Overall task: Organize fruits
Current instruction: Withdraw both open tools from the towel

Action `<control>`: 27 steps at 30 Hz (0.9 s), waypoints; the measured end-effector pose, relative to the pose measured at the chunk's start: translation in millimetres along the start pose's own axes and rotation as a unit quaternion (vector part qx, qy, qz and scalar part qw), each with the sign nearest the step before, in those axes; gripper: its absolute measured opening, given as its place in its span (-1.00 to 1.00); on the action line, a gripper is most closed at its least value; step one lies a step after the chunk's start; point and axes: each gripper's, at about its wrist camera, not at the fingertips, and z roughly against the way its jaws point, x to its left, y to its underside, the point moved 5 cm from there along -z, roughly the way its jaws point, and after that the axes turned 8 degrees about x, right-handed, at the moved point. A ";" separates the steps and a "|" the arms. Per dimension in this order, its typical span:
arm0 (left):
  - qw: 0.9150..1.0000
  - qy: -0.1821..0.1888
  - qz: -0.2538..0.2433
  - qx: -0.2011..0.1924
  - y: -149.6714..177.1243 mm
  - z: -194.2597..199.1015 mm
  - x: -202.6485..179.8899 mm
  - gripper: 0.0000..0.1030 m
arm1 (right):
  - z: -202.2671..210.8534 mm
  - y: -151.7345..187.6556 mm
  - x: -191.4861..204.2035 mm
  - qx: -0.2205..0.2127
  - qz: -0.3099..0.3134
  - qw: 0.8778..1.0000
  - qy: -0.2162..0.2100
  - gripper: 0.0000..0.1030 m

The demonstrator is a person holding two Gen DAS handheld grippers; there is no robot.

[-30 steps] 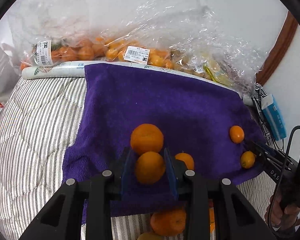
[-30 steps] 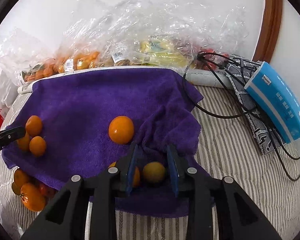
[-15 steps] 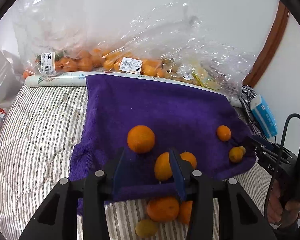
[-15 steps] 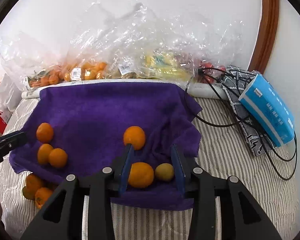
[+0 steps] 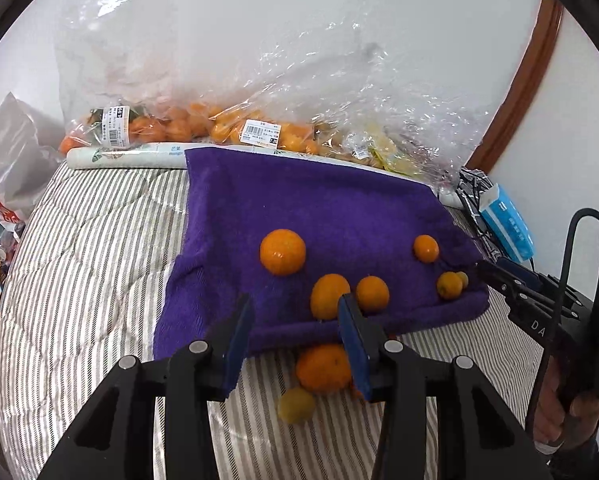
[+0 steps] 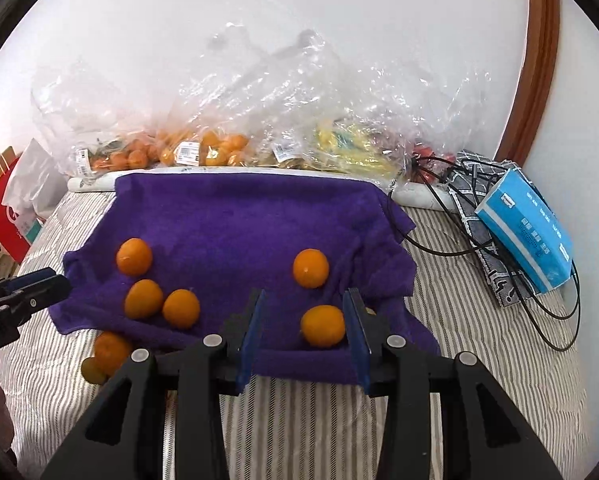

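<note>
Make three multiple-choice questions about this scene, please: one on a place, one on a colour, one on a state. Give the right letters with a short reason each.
1. Where does the blue box lie?
A. on the towel
B. on the striped cover, right of the towel
C. inside a plastic bag

2. What colour is the towel?
A. purple
B. green
C. white

3. How is the left gripper?
A. shut on an orange
B. open, holding nothing
C. shut on the towel

Answers:
1. B: the box rests on cables on the striped cover, away from the towel edge.
2. A: the cloth under the oranges is purple.
3. B: its jaws stand apart with only towel behind them.
</note>
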 end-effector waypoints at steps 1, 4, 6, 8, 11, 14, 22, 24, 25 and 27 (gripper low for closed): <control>1.000 0.000 -0.001 0.000 1.2 1.4 0.7 -0.19 | 2.3 1.1 1.7 -0.001 0.000 1.000 -0.001 -0.23; 1.000 0.001 0.001 0.000 5.3 6.6 4.8 -0.19 | 8.5 4.8 7.1 0.000 -0.002 1.000 -0.005 -0.17; 1.000 0.001 0.005 -0.001 8.2 10.2 8.3 -0.19 | 11.8 6.6 11.2 0.001 -0.002 1.000 -0.006 -0.15; 1.000 -0.001 0.006 -0.001 11.8 14.2 11.7 -0.19 | 15.8 7.8 16.3 -0.001 0.004 1.000 -0.005 -0.15; 1.000 -0.003 0.005 -0.002 16.0 19.7 14.5 -0.13 | 22.6 7.2 23.6 -0.006 0.013 1.000 0.001 -0.14; 1.000 -0.006 0.007 -0.005 21.6 26.6 18.4 -0.10 | 29.7 6.8 29.6 -0.012 0.015 1.000 -0.001 -0.12; 1.000 -0.016 0.011 -0.008 35.5 41.1 28.3 -0.09 | 37.7 16.9 50.6 -0.014 0.030 0.999 -0.013 -0.10; 1.000 -0.020 0.014 -0.008 39.1 43.9 30.5 -0.09 | 39.7 20.1 54.8 -0.015 0.033 0.999 -0.015 -0.10; 1.000 -0.020 0.015 -0.008 40.4 44.6 31.2 -0.09 | 40.7 21.5 56.3 -0.015 0.034 0.999 -0.015 -0.10; 1.000 -0.020 0.018 -0.007 44.1 47.0 32.3 -0.09 | 42.5 24.5 57.6 -0.016 0.034 0.999 -0.016 -0.10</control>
